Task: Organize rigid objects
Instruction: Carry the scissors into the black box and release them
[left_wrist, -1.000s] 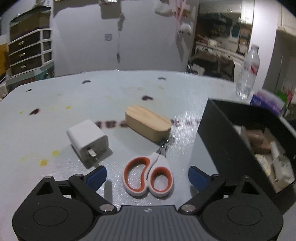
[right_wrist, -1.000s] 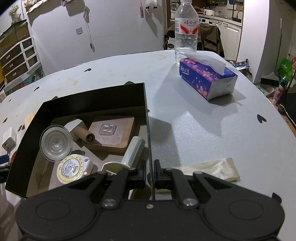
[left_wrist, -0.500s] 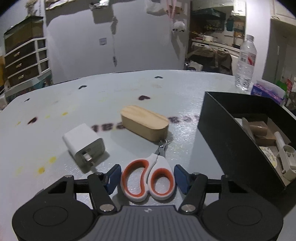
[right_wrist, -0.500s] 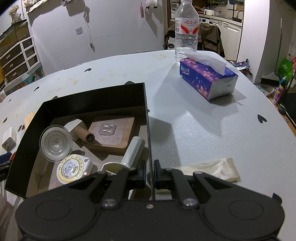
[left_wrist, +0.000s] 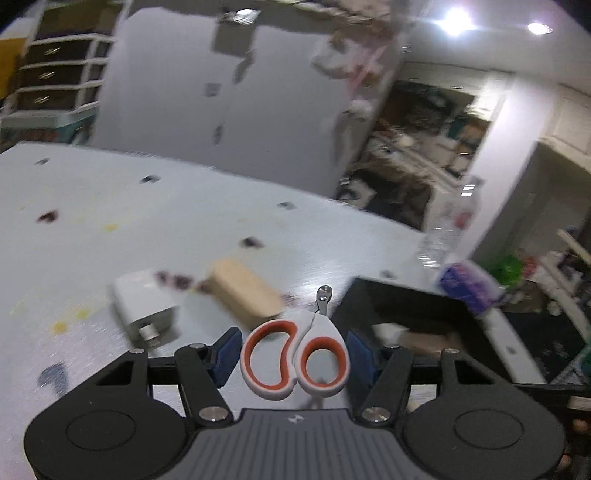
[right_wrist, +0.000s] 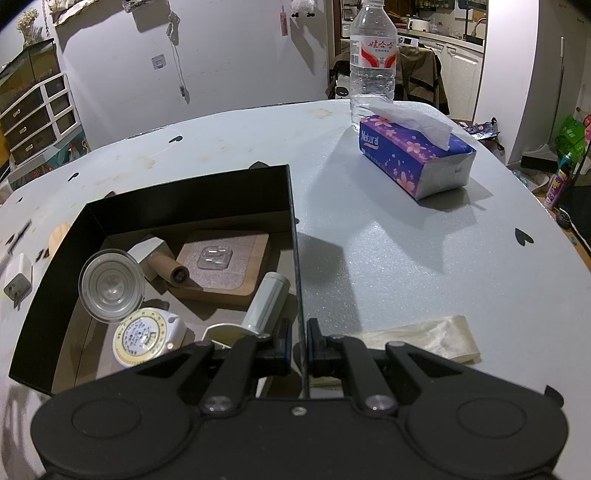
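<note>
My left gripper (left_wrist: 292, 356) is shut on the white-and-orange handles of small scissors (left_wrist: 312, 326), which hang clear above the table with the metal tip pointing away. Beyond them on the table lie a wooden block (left_wrist: 243, 291) and a white charger plug (left_wrist: 142, 301). The black box (left_wrist: 406, 306) sits to the right. My right gripper (right_wrist: 300, 345) is shut on the box's thin right wall (right_wrist: 293, 240). Inside the box lie a clear round lid (right_wrist: 110, 286), a tape measure (right_wrist: 146, 338), a wooden coaster (right_wrist: 225, 264) and a metal cylinder (right_wrist: 266, 302).
A purple tissue pack (right_wrist: 413, 158) and a water bottle (right_wrist: 373, 66) stand at the table's far right. A clear plastic strip (right_wrist: 417, 338) lies just right of the box. The left wrist view is blurred by motion.
The left gripper's pads closed onto the scissors' handles, then rose with them and tilted. The right gripper and the box have stayed as they were.
</note>
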